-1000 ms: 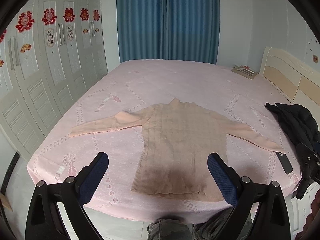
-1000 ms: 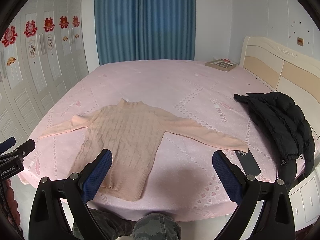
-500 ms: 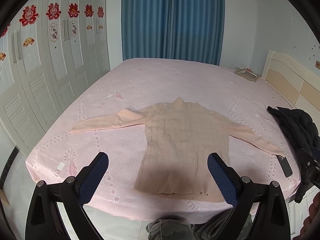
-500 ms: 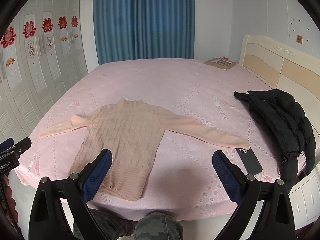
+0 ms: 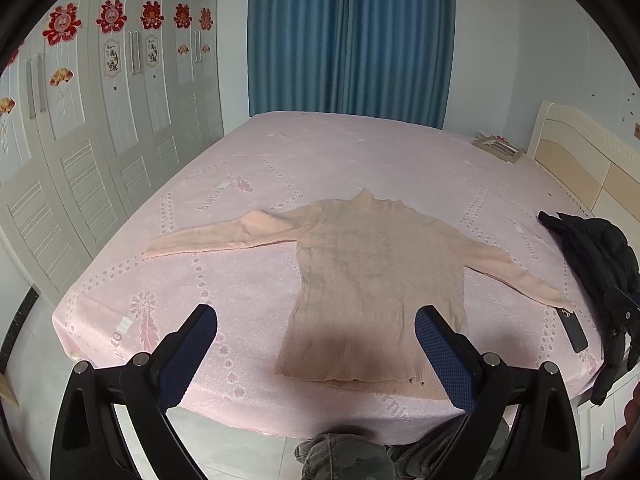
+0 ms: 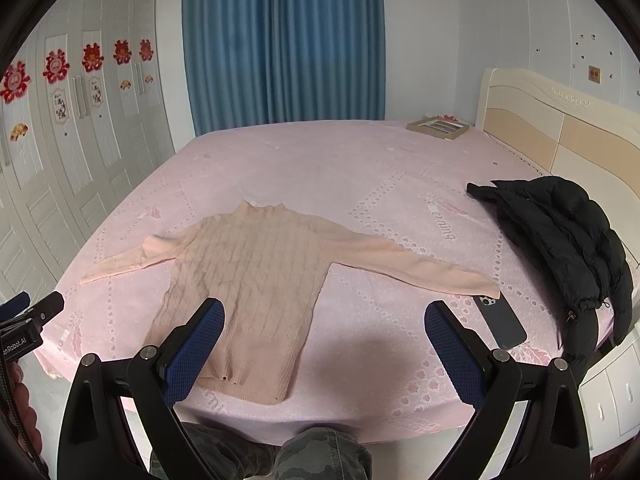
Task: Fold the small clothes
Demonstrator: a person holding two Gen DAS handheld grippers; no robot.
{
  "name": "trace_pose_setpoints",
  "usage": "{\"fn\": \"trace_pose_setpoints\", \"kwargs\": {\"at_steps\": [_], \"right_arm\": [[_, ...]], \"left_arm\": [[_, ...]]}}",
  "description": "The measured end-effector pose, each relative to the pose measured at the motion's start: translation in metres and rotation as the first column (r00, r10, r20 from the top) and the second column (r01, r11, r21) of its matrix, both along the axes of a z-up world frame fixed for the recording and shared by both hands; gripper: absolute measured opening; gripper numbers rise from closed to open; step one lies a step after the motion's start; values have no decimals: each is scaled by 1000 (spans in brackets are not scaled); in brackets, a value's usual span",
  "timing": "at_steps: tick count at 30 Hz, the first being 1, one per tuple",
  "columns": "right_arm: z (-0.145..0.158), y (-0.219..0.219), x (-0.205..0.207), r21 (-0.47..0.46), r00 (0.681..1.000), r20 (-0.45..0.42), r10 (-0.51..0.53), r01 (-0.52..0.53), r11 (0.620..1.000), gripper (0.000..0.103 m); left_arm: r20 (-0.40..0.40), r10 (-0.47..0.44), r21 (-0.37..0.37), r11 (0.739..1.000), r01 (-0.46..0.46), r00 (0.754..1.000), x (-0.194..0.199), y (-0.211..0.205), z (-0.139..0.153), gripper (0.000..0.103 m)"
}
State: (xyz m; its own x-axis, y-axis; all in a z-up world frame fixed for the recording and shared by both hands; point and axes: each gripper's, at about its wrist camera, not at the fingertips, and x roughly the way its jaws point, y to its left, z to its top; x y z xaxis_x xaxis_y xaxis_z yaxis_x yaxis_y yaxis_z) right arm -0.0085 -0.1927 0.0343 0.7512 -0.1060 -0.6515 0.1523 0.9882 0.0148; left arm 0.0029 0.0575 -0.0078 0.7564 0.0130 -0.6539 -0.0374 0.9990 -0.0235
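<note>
A: What differs from a second ago?

B: Very little. The peach sweater point(image 5: 380, 276) lies flat on the pink bed point(image 5: 332, 168) as before, body toward the near edge, both sleeves stretched out to the sides. The left camera's view has tipped up slightly, so the bed sits a bit lower in its picture. Both tools stay raised in front of the bed edge.

A: And the grippers themselves?

B: The left gripper point(image 5: 316, 322) has its blue-padded fingers spread wide apart, holding nothing, and the sweater's hem shows between them. The right gripper point(image 6: 324, 318) is spread just as wide and equally empty, its left finger overlapping the hem in the picture.

A: What does one view give that the other lacks?

B: The right wrist view shows the black jacket point(image 6: 560, 232) whole, lying near the headboard point(image 6: 560, 128), and the dark phone point(image 6: 502, 322) plainly, just beside the sweater's right cuff. It also catches the left tool's tip at its left border. The left wrist view shows the jacket only in part at the rim, but more of the white wardrobe point(image 5: 100, 160) with its red paper decorations point(image 5: 108, 16). Camouflage trousers point(image 6: 304, 460) appear at the bottom of both.
</note>
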Motion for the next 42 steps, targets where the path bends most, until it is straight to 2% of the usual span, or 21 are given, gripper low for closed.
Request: {"fn": "trace_pose_setpoints", "kwargs": {"at_steps": [23,28,37,42], "right_arm": [[-12,11,18,-1,1000,-20,22,-22,1000,99],[-16,13,29,4,999,-28,23,-23,1000,99],[-26,18,54,12,999,-34,27,-27,1000,99],[-42,16,75,29,998,-56,36,-34,999,99]], "left_arm": [[11,27,29,999,-27,1000,17,21,-7,100],[7,36,35,999,-37,999,33,27,-10,100],[-10,47,3,999,-47,999,64,45,-31,100],[-57,98,-6,995,-98,994,93,65,-59,100]]}}
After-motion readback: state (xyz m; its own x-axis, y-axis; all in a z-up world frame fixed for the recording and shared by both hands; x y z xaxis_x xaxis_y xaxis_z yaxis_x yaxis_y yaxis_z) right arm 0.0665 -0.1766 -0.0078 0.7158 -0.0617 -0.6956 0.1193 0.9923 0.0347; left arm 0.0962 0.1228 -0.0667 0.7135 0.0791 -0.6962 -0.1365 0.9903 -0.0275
